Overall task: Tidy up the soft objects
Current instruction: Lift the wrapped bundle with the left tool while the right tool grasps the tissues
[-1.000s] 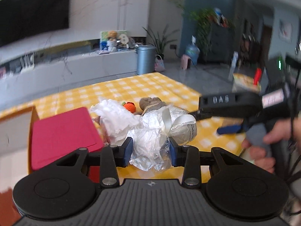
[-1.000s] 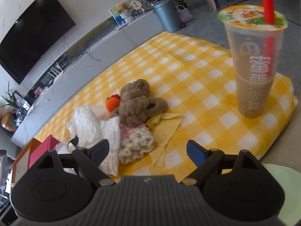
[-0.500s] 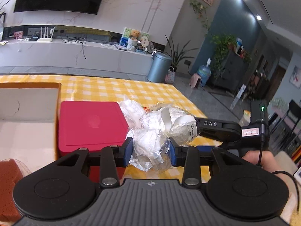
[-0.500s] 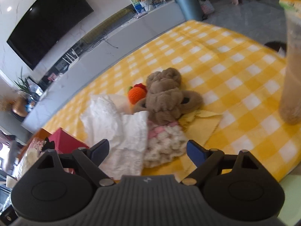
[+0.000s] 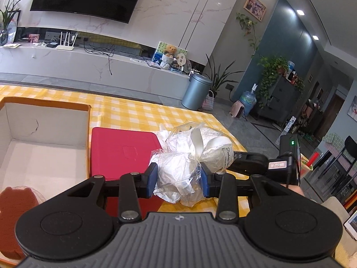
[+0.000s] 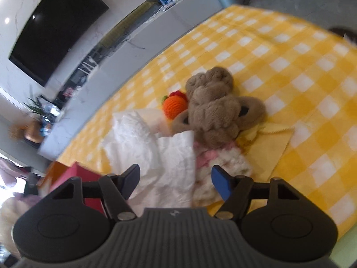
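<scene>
Presently my left gripper (image 5: 178,182) is clamped at a middling width on a crinkled clear plastic bag of white padded items tied with a white ribbon (image 5: 191,158), both blue pads pressed into its lower half so that the slack film cannot slide out; the bundle hangs clear above the near edge of the yellow-and-white checked tablecloth (image 5: 138,114). I judge it is carried this way because the open cardboard box with an orange rim (image 5: 44,134) stands at the left end of the cloth, with a flat red lid (image 5: 121,151) lying just beside it and a rust-brown knitted piece (image 5: 15,203) already in its near corner. My right gripper (image 6: 176,179) has just been closing but is still partly open and holds nothing: its pads straddle, without pressing, a crumpled white cloth (image 6: 156,147) and a cream-and-pink fluffy piece (image 6: 221,158). These lie in a touching heap near the middle of the cloth together with a brown plush toy (image 6: 214,109), an orange crocheted ball (image 6: 175,106) and a thin yellow wiping cloth (image 6: 267,143). Which of the two nearest items the pads will take I cannot tell.
</scene>
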{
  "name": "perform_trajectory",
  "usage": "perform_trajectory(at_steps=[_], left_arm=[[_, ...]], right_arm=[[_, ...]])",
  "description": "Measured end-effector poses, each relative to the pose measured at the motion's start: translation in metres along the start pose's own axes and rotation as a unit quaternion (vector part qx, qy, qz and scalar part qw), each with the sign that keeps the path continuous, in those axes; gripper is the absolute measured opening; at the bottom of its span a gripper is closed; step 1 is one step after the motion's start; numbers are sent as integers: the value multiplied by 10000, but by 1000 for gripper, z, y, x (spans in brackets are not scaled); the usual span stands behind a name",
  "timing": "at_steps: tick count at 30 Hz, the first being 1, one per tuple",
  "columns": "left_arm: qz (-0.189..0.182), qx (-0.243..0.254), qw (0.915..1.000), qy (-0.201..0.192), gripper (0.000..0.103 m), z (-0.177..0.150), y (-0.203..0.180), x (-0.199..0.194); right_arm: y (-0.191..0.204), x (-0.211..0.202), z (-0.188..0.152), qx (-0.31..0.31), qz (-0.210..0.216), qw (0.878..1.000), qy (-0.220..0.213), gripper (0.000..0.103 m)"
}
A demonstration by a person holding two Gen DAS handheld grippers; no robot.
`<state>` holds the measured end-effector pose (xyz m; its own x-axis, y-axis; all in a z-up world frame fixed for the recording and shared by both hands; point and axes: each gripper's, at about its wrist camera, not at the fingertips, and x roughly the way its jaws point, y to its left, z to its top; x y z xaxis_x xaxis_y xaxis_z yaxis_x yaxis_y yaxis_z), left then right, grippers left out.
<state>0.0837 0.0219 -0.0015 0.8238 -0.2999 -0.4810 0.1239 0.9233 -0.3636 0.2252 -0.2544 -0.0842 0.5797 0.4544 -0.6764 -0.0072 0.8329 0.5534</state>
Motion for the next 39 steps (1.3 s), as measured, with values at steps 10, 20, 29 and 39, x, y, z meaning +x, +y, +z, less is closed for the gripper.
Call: perform_trajectory(at_steps=[10, 20, 29, 39], left_arm=[[148, -331, 9993, 24, 44, 0, 14, -1], [273, -496, 9984, -16, 44, 0, 20, 0], [246, -470, 9985, 95, 44, -3, 21, 3], [297, -457, 9983, 211, 45, -5, 22, 5]], right_arm=[[4, 17, 3, 320, 310, 9984, 339, 85], [35, 34, -1, -388, -271, 9988, 131, 85], [32, 25, -5, -260, -274, 9992, -129, 15], [38, -61, -15, -1065, -1050, 9861, -725, 12]])
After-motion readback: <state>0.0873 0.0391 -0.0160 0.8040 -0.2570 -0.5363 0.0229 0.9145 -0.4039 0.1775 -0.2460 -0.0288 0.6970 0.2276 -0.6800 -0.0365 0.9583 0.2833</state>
